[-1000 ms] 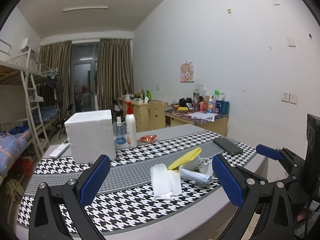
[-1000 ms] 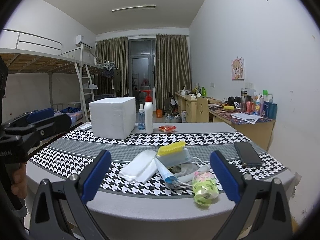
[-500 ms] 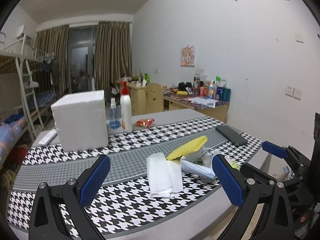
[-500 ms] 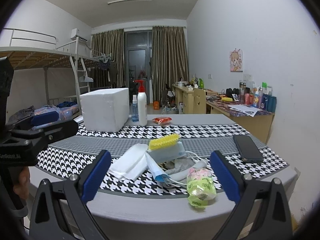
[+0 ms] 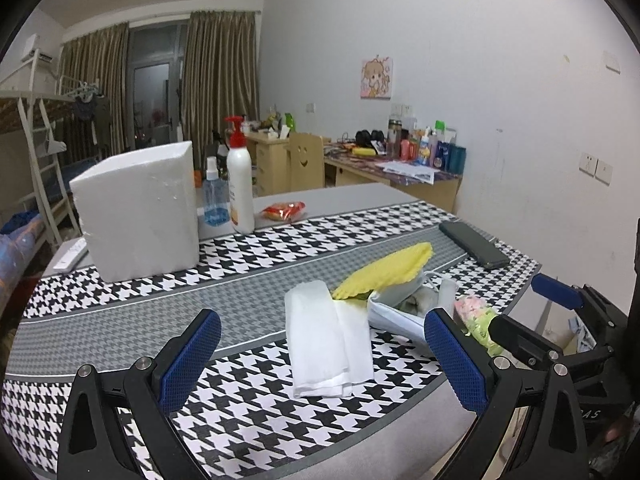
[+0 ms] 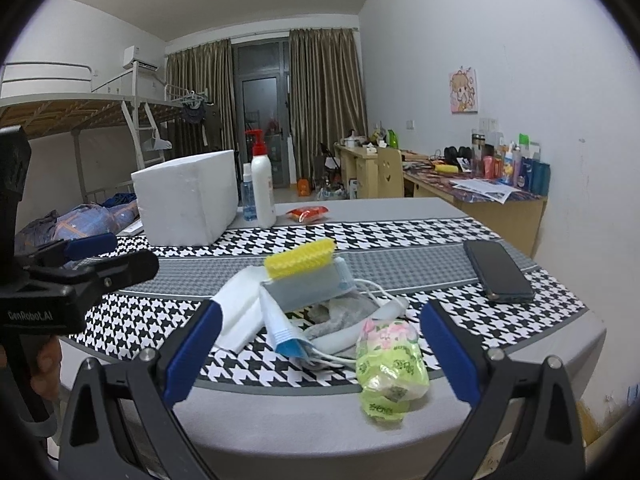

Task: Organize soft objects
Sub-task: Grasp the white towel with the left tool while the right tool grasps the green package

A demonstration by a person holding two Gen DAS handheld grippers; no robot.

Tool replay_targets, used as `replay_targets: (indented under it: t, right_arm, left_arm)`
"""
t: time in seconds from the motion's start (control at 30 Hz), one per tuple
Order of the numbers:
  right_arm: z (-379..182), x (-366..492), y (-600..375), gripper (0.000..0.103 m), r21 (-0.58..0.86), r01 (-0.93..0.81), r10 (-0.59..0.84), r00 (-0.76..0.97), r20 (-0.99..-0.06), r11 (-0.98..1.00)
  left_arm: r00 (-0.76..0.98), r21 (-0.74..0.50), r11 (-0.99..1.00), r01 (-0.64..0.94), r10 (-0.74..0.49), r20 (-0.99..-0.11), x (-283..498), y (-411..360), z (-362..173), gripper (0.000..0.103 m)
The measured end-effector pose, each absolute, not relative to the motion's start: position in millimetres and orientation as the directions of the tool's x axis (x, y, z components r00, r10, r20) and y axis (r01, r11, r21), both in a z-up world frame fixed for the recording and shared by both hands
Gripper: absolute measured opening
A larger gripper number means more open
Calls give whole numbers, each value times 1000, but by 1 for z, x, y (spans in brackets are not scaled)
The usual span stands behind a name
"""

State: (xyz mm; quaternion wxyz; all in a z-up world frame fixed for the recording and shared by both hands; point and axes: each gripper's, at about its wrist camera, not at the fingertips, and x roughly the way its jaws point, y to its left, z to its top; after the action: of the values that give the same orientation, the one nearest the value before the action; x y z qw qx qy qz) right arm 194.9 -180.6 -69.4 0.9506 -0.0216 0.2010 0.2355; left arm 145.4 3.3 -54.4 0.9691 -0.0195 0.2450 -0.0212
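Observation:
A pile of soft things lies near the table's front edge: a folded white cloth point(image 5: 326, 344) point(image 6: 240, 308), a yellow sponge point(image 5: 386, 270) point(image 6: 300, 258), a face mask point(image 6: 308, 290), a grey rag point(image 6: 340, 314) and a green-pink tissue pack point(image 6: 390, 364) point(image 5: 476, 318). My left gripper point(image 5: 320, 360) is open, low in front of the white cloth. Just short of the tissue pack my right gripper point(image 6: 320, 354) is open with nothing between its fingers. The left gripper also shows at the left of the right wrist view point(image 6: 92, 256).
A white foam box point(image 5: 138, 210) point(image 6: 188, 198), a lotion pump bottle point(image 5: 240, 184), a blue spray bottle point(image 5: 212, 200) and a red snack packet point(image 5: 284, 210) stand at the back. A black phone point(image 6: 498, 274) lies right. A white cable point(image 6: 372, 288) runs through the pile.
Both grippers have moved forward and lower toward the pile. The objects now look larger and nearer. Both stay open.

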Motion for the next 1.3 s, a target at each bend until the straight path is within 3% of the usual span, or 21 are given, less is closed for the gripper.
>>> replay_targets:
  t: [0.83,1.0,1.17,1.3]
  right_arm:
    - [-115,231,-207,100,54,-337,309,771,-557,940]
    - [-119,234,-205,90,59,-359,327,755,-568,931]
    - [-126,242,-207,71,96,-371,351,719,-600,924]
    - [-126,240,-208,64,102,-379,359,709,-607,920]
  left_arm:
    - [724,14,999,46,-23,-689,215,-11,-109,100]
    - [693,19,999,41,-15,-721,223,-10,-118,94]
    - [660,36,998,46,-4,-751,228,-12,-128,84]
    - [653,13,998,59,-29,-757,229,-11,-129,75]
